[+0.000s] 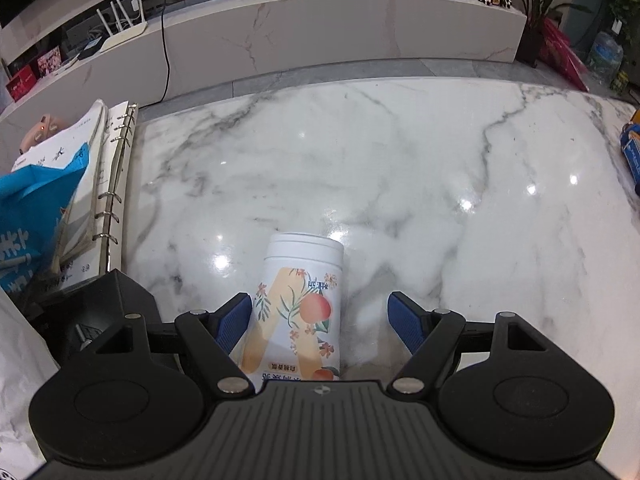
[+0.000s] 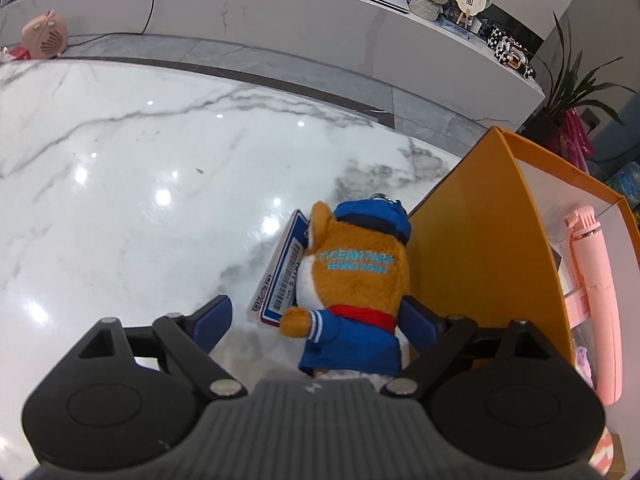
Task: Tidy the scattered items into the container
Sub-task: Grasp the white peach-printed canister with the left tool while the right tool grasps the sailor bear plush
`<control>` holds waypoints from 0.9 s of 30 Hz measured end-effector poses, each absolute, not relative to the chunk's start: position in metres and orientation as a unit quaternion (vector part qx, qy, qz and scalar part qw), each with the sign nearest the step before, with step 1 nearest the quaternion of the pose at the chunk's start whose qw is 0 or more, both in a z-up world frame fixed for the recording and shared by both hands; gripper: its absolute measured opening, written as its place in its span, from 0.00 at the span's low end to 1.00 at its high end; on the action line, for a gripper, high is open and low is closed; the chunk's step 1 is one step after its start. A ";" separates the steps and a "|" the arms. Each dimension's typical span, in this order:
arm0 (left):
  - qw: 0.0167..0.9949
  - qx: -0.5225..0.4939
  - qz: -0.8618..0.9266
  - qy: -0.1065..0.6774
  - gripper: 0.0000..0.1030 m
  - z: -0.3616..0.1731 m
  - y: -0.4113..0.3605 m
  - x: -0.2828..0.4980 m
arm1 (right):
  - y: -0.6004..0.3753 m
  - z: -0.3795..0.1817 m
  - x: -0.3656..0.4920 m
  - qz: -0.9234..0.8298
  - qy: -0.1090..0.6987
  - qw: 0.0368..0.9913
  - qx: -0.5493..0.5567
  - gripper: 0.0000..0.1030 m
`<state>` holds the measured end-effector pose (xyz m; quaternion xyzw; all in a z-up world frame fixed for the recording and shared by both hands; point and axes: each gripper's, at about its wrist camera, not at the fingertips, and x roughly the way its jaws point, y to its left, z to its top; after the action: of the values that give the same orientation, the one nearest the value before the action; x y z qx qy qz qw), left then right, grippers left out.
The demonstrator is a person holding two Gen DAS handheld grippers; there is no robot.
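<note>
A white canister (image 1: 300,300) with a peach print lies on the marble table (image 1: 360,168), its lid pointing away from me. My left gripper (image 1: 318,300) stands open around it; the left pad (image 1: 232,322) is at its side and the right pad (image 1: 404,322) is clear of it. In the right wrist view a brown plush toy (image 2: 356,276) in a blue cap and jacket, with a barcode tag (image 2: 282,276), lies between the open fingers of my right gripper (image 2: 316,302). An orange box (image 2: 480,232) stands just right of the toy, with a pink stick-shaped gadget (image 2: 592,288) inside.
A ring binder (image 1: 112,184) with papers and a blue bag (image 1: 32,216) fills the table's left side, with a black box (image 1: 116,300) in front of it. A blue item (image 1: 632,152) shows at the right edge. A long marble bench (image 1: 320,36) runs behind the table.
</note>
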<state>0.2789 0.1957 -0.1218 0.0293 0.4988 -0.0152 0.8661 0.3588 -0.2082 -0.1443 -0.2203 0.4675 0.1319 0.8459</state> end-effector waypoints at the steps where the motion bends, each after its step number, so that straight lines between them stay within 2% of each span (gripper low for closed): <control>1: 0.866 0.028 -0.014 0.500 0.86 -0.122 0.196 0.279 | -0.207 -0.146 0.359 0.131 0.468 0.844 -0.227 0.89; 4: 0.865 0.022 -0.013 0.501 0.86 -0.122 0.196 0.280 | -0.204 -0.151 0.358 0.130 0.467 0.837 -0.253 0.88; 7: 0.865 0.013 -0.013 0.502 0.84 -0.123 0.196 0.280 | -0.205 -0.150 0.359 0.127 0.469 0.834 -0.260 0.83; 9: 0.864 0.010 -0.012 0.503 0.80 -0.122 0.196 0.281 | -0.206 -0.149 0.360 0.120 0.468 0.833 -0.270 0.75; 10: 0.864 0.009 -0.011 0.504 0.78 -0.121 0.196 0.281 | -0.206 -0.149 0.360 0.114 0.467 0.831 -0.279 0.66; 11: 0.863 0.009 -0.011 0.505 0.72 -0.121 0.195 0.281 | -0.207 -0.148 0.360 0.109 0.465 0.830 -0.289 0.57; 12: 0.862 0.009 -0.011 0.506 0.67 -0.120 0.195 0.282 | -0.209 -0.148 0.360 0.106 0.463 0.828 -0.297 0.54; 15: 0.861 0.011 -0.014 0.509 0.54 -0.118 0.192 0.283 | -0.213 -0.145 0.360 0.113 0.466 0.824 -0.302 0.50; 27: 0.856 -0.003 -0.026 0.516 0.53 -0.116 0.189 0.282 | -0.206 -0.136 0.348 0.135 0.468 0.818 -0.305 0.46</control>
<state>0.2818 0.1893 -0.1163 -0.0026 0.5161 -0.0262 0.8561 0.3481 -0.2058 -0.1359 -0.3051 0.4679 0.1352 0.8184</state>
